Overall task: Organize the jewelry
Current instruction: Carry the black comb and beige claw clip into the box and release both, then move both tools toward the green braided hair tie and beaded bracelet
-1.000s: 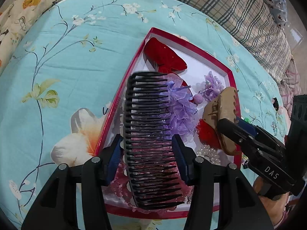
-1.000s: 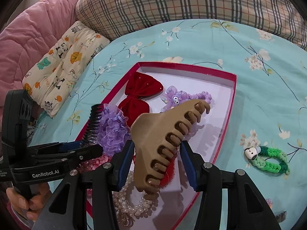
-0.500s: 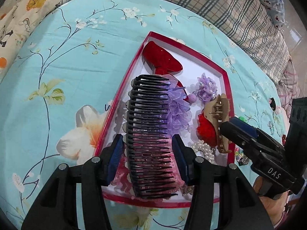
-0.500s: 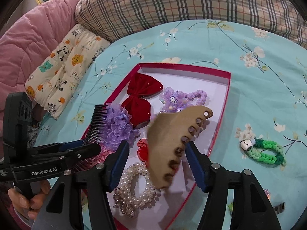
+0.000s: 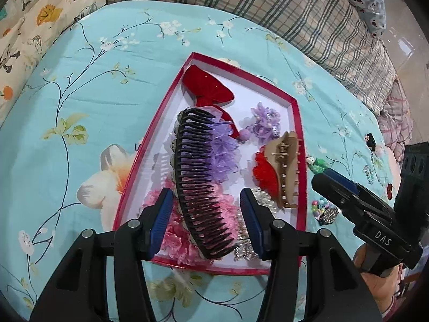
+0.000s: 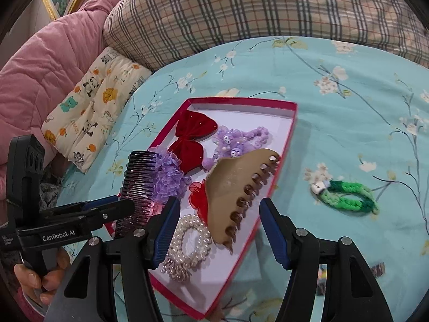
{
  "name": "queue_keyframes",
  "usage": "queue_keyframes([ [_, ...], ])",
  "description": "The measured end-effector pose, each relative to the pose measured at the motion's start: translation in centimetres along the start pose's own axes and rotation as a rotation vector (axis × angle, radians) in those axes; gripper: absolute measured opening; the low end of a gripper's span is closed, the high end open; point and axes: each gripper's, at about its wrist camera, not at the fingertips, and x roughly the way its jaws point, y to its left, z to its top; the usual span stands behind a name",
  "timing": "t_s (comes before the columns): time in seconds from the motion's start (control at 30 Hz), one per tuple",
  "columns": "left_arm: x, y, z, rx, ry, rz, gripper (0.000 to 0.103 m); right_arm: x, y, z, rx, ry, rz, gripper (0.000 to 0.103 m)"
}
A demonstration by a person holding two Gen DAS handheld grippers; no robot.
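A red-rimmed box [image 5: 297, 134] [image 6: 291, 134] lies on the blue floral bedspread. In it are a red bow [image 5: 206, 88] [image 6: 193, 131], purple scrunchies [image 5: 262, 123], a pearl scrunchie [image 6: 191, 238] and a pink scrunchie [image 5: 171, 230]. A black comb clip [image 5: 201, 185] [image 6: 139, 185] lies across them, between the wide-apart fingers of my open left gripper [image 5: 206, 222], with gaps on both sides. A tan claw clip [image 6: 238, 187] [image 5: 287, 171] rests on the box's right side, in front of my open right gripper [image 6: 218, 230], untouched.
A green braided hair tie [image 6: 348, 198] lies on the bedspread right of the box. A watch [image 5: 328, 213] and small beads lie near the box's right corner. Plaid pillows [image 6: 254, 13] and a panda-print cushion [image 6: 91, 104] border the far side.
Both grippers opened. The tan claw clip dropped from the right gripper into the box. The black comb clip left the left gripper's hold and lies in the box. Both grippers drew back slightly.
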Motion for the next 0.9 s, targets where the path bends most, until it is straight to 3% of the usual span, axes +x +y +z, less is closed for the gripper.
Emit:
queue_keyframes([
  [0.13, -0.7, -0.6, -0.2, 0.007, -0.014, -0.004, 0.055, -1.4, -0.8, -0.4, 0.013, -0.012, -0.007, 0.064],
  [0.53, -2.6, -3.0, -0.7, 0.029, -0.055, -0.028, 0.055, -6.9, -6.2, -2.9, 0.098, -0.056, -0.085, 0.064],
  [0.9, -2.4, -9.1, -2.1, 0.139, -0.029, -0.083, 0.055, -11.2, -11.9, -4.8, 0.198, -0.096, -0.171, 0.064],
])
